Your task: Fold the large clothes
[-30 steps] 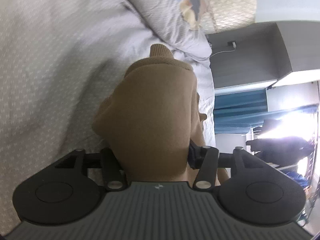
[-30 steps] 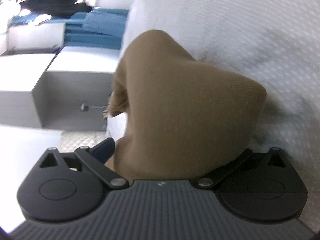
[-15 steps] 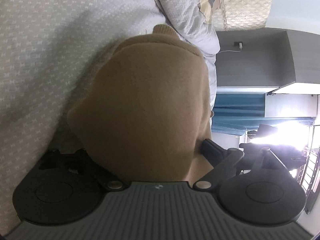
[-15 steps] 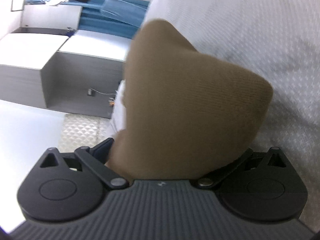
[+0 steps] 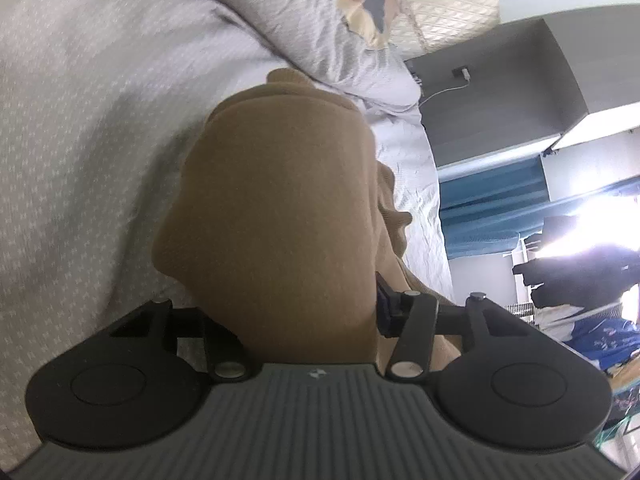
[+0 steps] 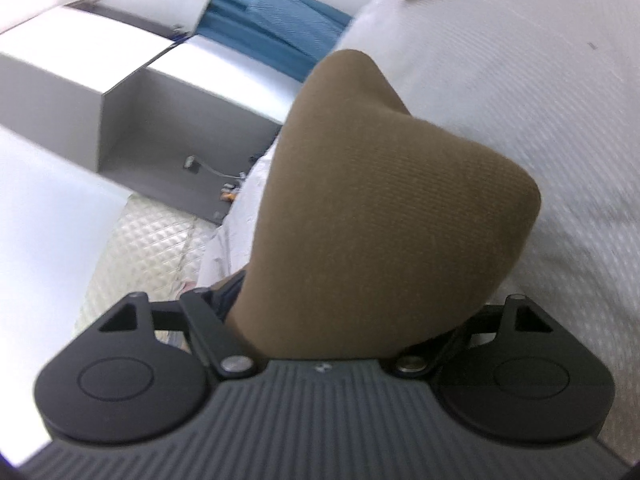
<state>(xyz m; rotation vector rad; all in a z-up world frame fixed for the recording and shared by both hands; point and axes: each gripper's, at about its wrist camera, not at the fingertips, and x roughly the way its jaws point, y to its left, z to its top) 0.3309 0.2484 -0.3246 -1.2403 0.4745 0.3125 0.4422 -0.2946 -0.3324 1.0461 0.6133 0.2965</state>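
- While both wrist cameras looked along their fingers, a brown knit sweater (image 5: 280, 200) filled the middle of each view, bunched into a thick fold over a pale grey patterned bedspread (image 5: 80, 120).
- The left gripper (image 5: 308, 312) was clamped on the sweater: fabric ran straight down between its two fingers, and the dark blue pad of one finger (image 5: 384, 312) pressed against the cloth's edge.
- In the left wrist view the sweater's ribbed collar (image 5: 288, 78) pointed toward a grey pillow (image 5: 320, 40), just short of it, and more brown cloth trailed off on the bed beside the fold.
- The right gripper (image 6: 352, 320) was likewise closed on the sweater (image 6: 380, 208), the knit swallowing the gap between its fingers, with only part of one blue pad (image 6: 230, 292) showing.
- In that view the fold rose from the gripper as a rounded hump, with the bedspread (image 6: 520, 80) beyond it.
- A grey cabinet (image 6: 168, 120) with an open niche stood off the bed's side, a charger and cable (image 6: 196, 164) inside it.
- Blue cloth (image 6: 280, 20) lay farther back, and a quilted cream headboard (image 5: 444, 8) sat behind the pillow.
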